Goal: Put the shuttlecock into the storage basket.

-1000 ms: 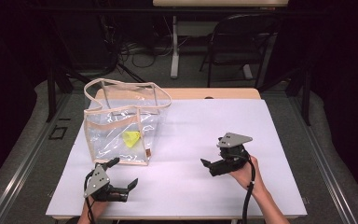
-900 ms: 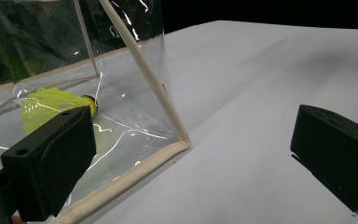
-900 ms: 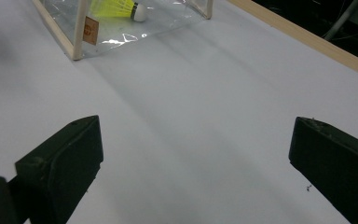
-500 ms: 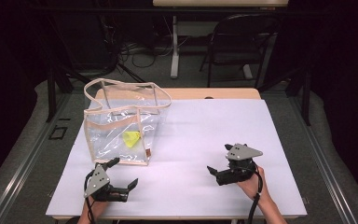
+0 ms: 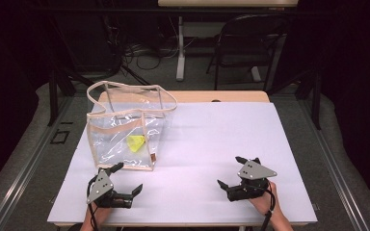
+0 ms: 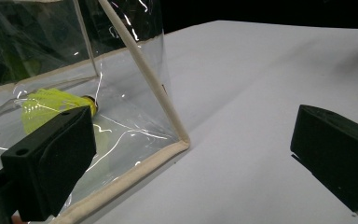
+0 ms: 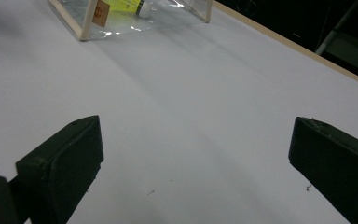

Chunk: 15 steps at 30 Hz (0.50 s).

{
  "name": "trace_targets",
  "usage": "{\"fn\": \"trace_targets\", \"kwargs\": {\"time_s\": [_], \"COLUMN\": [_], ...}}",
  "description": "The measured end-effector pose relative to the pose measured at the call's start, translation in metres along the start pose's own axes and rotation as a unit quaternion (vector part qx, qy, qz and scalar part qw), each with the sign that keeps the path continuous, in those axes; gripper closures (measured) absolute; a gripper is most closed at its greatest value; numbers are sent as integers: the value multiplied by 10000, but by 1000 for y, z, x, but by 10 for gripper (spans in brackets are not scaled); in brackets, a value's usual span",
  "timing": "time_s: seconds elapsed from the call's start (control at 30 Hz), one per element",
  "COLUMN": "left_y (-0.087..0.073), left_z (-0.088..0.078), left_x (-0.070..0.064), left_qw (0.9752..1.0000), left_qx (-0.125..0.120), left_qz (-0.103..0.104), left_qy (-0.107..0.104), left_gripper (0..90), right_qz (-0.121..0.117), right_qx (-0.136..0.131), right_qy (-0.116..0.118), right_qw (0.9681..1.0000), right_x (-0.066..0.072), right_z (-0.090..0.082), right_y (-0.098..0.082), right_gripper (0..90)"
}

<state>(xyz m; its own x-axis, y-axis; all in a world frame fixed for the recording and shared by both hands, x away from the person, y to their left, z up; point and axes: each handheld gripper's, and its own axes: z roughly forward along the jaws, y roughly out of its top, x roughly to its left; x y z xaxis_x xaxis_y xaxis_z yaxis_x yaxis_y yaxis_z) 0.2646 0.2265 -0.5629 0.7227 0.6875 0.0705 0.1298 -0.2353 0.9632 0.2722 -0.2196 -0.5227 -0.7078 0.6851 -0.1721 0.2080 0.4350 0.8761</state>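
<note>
From above, a clear plastic tote bag (image 5: pixel 125 132) with cream trim stands upright at the left rear of a white tabletop (image 5: pixel 212 144), a yellow shuttlecock (image 5: pixel 136 143) lying inside it on the bag's floor. The left gripper (image 5: pixel 127 179) rests near the table's front edge just in front of the bag, its jaws spread wide and empty. The right gripper (image 5: pixel 232 173) sits well apart from it toward the front right corner, held in a hand (image 5: pixel 265 204), its jaws likewise wide apart and holding nothing.

The left gripper view looks between two parted black jaws at the bag's near lower corner (image 6: pixel 179 140), where the cream edging meets the tabletop. The shuttlecock (image 6: pixel 51 105) shows through the clear wall, its cork end pointing toward the bag's corner. One jaw stands close against the bag's bottom hem; whether it touches cannot be told.

The right gripper view has bare white tabletop (image 7: pixel 191 116) between its open jaws. Far off, at the top left, the bag's base (image 7: pixel 86 25) and the shuttlecock (image 7: pixel 128 5) are seen.
</note>
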Motion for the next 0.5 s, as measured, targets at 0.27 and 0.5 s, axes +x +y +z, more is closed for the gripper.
{"fn": "trace_targets", "kwargs": {"time_s": [0.27, 0.5], "left_y": [0, 0], "left_z": [0, 2], "left_x": [0, -1], "left_qw": [10000, 10000], "left_qx": [13, 60], "left_qz": [19, 58], "left_qy": [-5, -31], "left_gripper": [1, 1], "right_qz": [-133, 42], "right_qx": [-143, -322], "right_qy": [-34, -142], "right_qw": [9998, 9994], "right_x": [8, 12], "right_z": [-6, -11], "right_y": [-16, -26], "right_gripper": [30, 26]}}
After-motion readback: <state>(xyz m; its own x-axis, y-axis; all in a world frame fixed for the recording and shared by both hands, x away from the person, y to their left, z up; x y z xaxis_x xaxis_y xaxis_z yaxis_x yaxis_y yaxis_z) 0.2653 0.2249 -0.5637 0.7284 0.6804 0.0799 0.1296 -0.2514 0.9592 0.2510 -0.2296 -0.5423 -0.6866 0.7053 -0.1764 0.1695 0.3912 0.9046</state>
